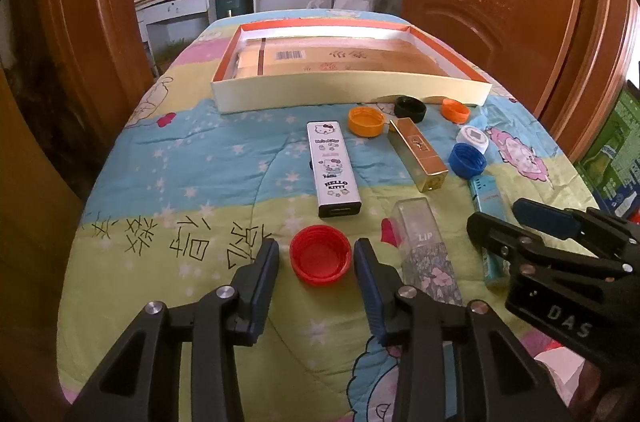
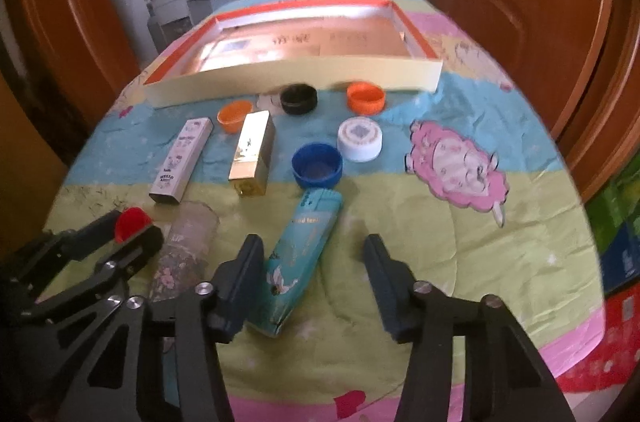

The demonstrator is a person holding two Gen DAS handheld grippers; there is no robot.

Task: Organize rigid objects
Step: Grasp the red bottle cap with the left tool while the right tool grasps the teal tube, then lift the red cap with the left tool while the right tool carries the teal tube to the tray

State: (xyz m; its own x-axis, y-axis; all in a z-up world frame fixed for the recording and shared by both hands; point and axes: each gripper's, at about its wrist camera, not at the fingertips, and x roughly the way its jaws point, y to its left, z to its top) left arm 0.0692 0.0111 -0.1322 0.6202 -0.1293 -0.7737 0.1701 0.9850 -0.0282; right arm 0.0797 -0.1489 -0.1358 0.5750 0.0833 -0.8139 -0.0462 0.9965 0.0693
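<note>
Left gripper [image 1: 316, 258] is spread wide with the red cap [image 1: 320, 254] sitting between its fingertips, open side up on the quilt [image 1: 180, 182]; there's a visible gap on both sides, so it's bracketing, not clamping. Looks like a pre-grasp lineup, and the cap is low, so the pads need to meet its wall rather than ride over the rim. Right gripper [image 2: 314, 254] is also spread and empty, with its left finger right beside the teal lighter [image 2: 298, 254] that lies tilted across the quilt; can't tell if they touch. The lighter isn't centred between the fingers, so I'd read this as parked or approaching, not committed. Moving out: a clear "LIP" tube [image 1: 424, 250] lies between the two tools, then the Hello Kitty case [image 1: 334, 168] and gold lipstick box [image 1: 418, 154] lie lengthwise side by side. The blue cap [image 1: 467, 160], white cap [image 1: 473, 139], two orange caps [image 1: 366, 121] [image 1: 456, 110] and black cap [image 1: 410, 108] cluster just in front of the tray. The shallow orange-rimmed tray [image 1: 348, 94] at the far end holds only a cardboard liner, so probably that's the drop target; nothing sorted yet. Risk: soft quilt lets a cap tip when pinched.
</note>
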